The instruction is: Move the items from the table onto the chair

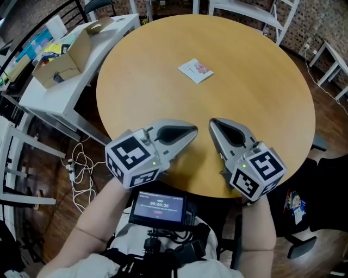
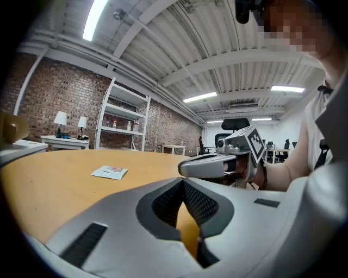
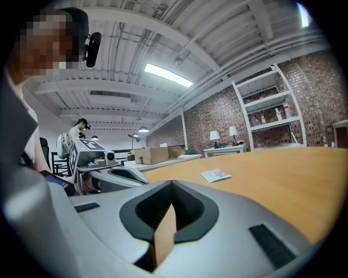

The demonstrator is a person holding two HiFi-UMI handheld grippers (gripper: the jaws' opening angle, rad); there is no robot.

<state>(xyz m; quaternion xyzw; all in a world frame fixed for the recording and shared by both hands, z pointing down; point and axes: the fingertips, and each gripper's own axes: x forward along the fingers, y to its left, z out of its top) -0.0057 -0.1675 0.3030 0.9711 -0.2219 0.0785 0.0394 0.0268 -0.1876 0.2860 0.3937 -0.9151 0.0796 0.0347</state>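
Observation:
A small white packet (image 1: 196,70) with a pink print lies flat on the round wooden table (image 1: 272,98), past the middle. Both grippers hover side by side over the table's near edge, well short of the packet. My left gripper (image 1: 194,132) is shut with nothing in it, and so is my right gripper (image 1: 212,122). In the left gripper view the closed jaws (image 2: 183,182) point across the tabletop, with the packet (image 2: 110,172) ahead to the left and the right gripper (image 2: 212,165) beside them. The right gripper view shows its shut jaws (image 3: 172,185), the packet (image 3: 216,175) ahead and the left gripper (image 3: 117,176) to the left.
A white side table (image 1: 117,24) with an open cardboard box (image 1: 60,59) stands at the left. Cables (image 1: 79,168) lie on the floor below it. A black chair (image 1: 326,184) sits at the right of the round table. White shelving (image 1: 255,8) stands behind.

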